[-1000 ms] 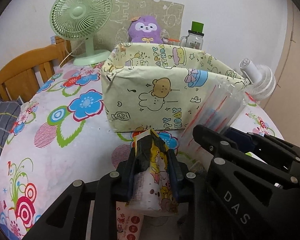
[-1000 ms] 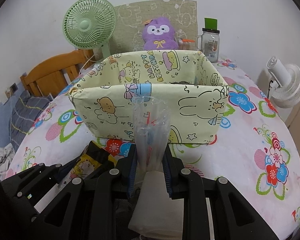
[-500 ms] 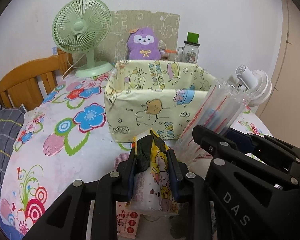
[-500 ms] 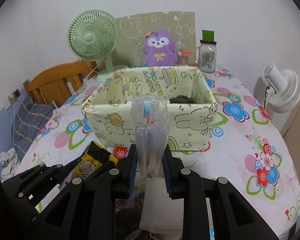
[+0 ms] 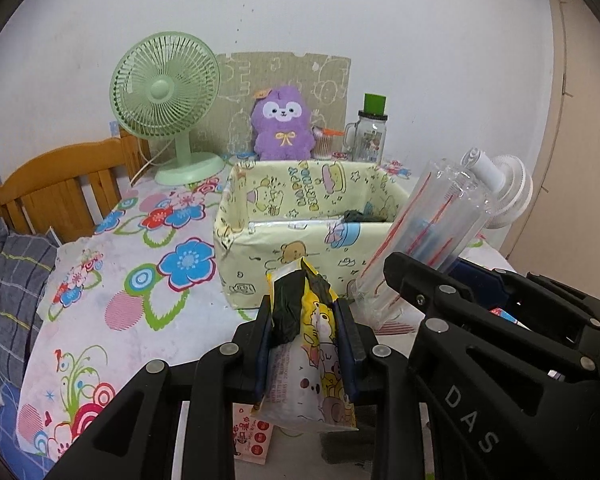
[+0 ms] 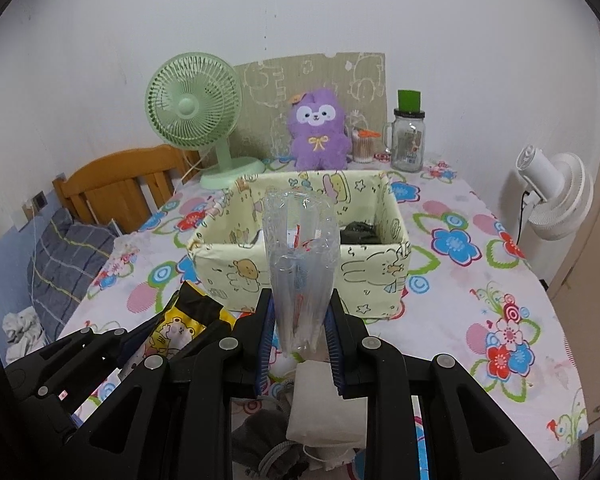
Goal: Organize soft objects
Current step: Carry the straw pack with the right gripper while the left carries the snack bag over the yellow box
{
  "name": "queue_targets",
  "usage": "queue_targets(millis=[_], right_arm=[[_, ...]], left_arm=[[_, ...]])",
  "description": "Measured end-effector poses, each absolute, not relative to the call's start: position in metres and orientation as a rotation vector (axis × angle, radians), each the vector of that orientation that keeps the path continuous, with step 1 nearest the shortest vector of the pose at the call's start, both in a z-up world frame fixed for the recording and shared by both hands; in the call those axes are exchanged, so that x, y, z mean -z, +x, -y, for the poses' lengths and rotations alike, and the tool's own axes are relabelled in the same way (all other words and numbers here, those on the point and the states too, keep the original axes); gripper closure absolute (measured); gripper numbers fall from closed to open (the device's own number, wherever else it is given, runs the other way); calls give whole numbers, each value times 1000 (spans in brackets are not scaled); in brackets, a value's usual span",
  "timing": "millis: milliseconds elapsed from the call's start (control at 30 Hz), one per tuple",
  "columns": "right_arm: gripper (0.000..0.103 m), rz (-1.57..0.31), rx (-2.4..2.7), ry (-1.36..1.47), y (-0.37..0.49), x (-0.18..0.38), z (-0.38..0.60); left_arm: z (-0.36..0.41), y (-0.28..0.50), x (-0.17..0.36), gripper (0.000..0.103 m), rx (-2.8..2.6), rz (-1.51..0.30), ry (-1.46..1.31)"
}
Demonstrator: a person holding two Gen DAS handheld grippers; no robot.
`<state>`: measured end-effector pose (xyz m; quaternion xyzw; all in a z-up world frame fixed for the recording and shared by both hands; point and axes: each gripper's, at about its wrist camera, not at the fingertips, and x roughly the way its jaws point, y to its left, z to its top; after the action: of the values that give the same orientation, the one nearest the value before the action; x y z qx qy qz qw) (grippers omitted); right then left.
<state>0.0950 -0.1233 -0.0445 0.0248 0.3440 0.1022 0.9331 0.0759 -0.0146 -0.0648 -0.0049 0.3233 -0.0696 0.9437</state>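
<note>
Both grippers have risen and drawn back since a second ago, so the yellow cartoon-print box [image 6: 300, 248] sits farther off with its inside showing (a dark item lies within). The left gripper [image 5: 305, 340] pinches a yellow snack packet [image 5: 312, 344]; the right gripper [image 6: 299, 328] clamps a clear plastic pack [image 6: 298, 264], both held short of the box.

Yellow snack packet [image 5: 312, 344]: soft, cartoon-animal print, black top corner; upright, pinched between the jaws of the left gripper [image 5: 306, 340], above the table.

Clear plastic pack [image 6: 300, 272]: transparent sleeve, red and blue items inside; upright, clamped at its lower end in the right gripper [image 6: 300, 340].

Pale yellow fabric bin [image 6: 380, 276]: cartoon print, open-topped, on the table beyond both packs; a dark bundle [image 6: 358, 233] lies in its right end.
</note>
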Motion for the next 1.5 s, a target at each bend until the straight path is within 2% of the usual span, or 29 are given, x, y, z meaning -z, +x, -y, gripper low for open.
queue_targets(millis=[867,1500], right_arm=[[75,-620,-177,60,78,-8,138],[75,-603,-167,63,101,-22,143]], left_arm=[[28,59,14,75,152,-554,25],[32,78,-2,76,155,-531,35]])
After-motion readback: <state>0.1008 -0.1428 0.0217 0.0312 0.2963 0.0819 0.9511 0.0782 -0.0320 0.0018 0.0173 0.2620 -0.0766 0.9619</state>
